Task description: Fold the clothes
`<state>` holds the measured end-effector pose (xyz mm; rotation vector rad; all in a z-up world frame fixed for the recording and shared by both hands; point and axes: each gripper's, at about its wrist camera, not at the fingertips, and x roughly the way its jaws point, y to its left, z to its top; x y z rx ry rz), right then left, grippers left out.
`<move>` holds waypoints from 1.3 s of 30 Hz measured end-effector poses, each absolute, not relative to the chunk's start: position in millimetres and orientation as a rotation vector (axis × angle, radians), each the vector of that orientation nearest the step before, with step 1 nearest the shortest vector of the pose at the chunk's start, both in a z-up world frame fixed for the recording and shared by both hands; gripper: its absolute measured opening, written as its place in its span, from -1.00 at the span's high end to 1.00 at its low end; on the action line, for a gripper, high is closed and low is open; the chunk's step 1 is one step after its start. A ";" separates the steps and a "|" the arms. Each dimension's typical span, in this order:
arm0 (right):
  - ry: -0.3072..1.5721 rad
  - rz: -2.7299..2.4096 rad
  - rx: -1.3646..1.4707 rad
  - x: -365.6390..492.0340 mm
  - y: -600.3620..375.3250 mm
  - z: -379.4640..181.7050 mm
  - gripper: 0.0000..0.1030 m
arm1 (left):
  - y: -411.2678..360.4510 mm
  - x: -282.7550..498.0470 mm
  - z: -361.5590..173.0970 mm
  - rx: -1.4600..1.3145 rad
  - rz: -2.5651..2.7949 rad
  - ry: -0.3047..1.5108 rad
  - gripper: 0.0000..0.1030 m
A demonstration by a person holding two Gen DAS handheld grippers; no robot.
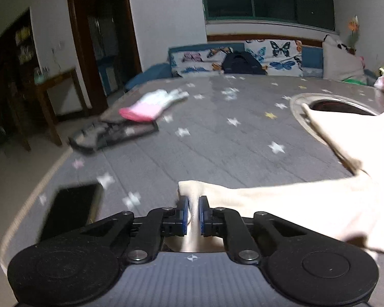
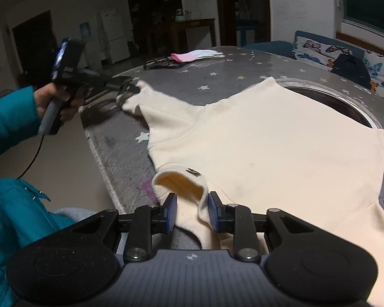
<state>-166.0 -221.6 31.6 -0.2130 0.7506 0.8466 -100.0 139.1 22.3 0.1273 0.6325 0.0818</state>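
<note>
A cream sweater (image 2: 268, 140) lies spread on the grey star-patterned table (image 2: 120, 143), its turtleneck collar (image 2: 179, 181) nearest the right wrist camera. My right gripper (image 2: 192, 204) is open, with its fingers on either side of the collar. My left gripper (image 1: 193, 204) is shut on the sweater's sleeve cuff (image 1: 189, 186), low over the table near its left edge. The right wrist view shows the left gripper (image 2: 125, 90) at the far end of the stretched-out sleeve, held by a hand in a teal sleeve (image 2: 10, 120). The rest of the sweater (image 1: 307, 204) runs off to the right in the left wrist view.
A pink and white glove (image 1: 151, 105) rests on dark flat items (image 1: 115, 133) at the far left of the table. A black phone (image 1: 71, 209) lies by the near left edge. A round recess (image 2: 332, 99) sits partly under the sweater. A butterfly-print sofa (image 1: 243, 56) stands behind.
</note>
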 end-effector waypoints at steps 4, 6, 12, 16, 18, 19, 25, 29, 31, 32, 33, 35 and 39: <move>0.747 0.870 -0.236 -168.5 -220.4 31.5 0.44 | 138.8 -84.5 17.8 0.209 0.098 0.624 0.82; 0.740 0.879 -0.255 -170.8 -218.2 30.2 0.39 | 135.2 -80.4 10.7 0.256 0.103 0.634 0.81; 0.752 0.911 -0.236 -168.3 -220.8 37.8 0.37 | 130.7 -74.4 9.2 0.287 0.098 0.641 0.70; 0.720 0.900 -0.170 -167.7 -230.5 47.9 0.37 | 134.5 -75.5 16.3 0.268 0.124 0.639 0.55; 0.707 0.887 -0.136 -165.9 -232.6 48.1 0.37 | 138.9 -78.0 23.3 0.229 0.138 0.635 0.55; 0.715 0.891 -0.129 -164.7 -231.6 45.6 0.37 | 139.2 -80.1 28.3 0.209 0.139 0.633 0.55; 0.771 0.922 -0.127 -163.7 -224.4 31.7 0.37 | 98.6 -101.8 53.4 0.136 -0.083 0.590 0.56; 0.734 0.877 -0.053 -166.8 -242.7 43.8 0.37 | 50.2 -112.5 58.2 0.110 -0.309 0.579 0.59; 0.721 0.821 -0.020 -167.3 -254.7 47.3 0.37 | 25.9 -117.8 60.6 0.097 -0.422 0.571 0.59; 0.720 0.792 -0.009 -167.3 -260.1 47.7 0.37 | 13.2 -118.9 57.9 0.099 -0.473 0.575 0.59; 0.725 0.767 -0.003 -167.4 -264.7 46.1 0.37 | 0.5 -120.0 54.8 0.101 -0.523 0.578 0.59; 0.743 0.724 0.003 -168.4 -272.2 40.9 0.37 | -21.1 -122.1 45.9 0.123 -0.601 0.594 0.61; 0.769 0.684 0.038 -174.2 -285.7 32.9 0.37 | -49.6 -136.9 28.6 0.176 -0.730 0.626 0.61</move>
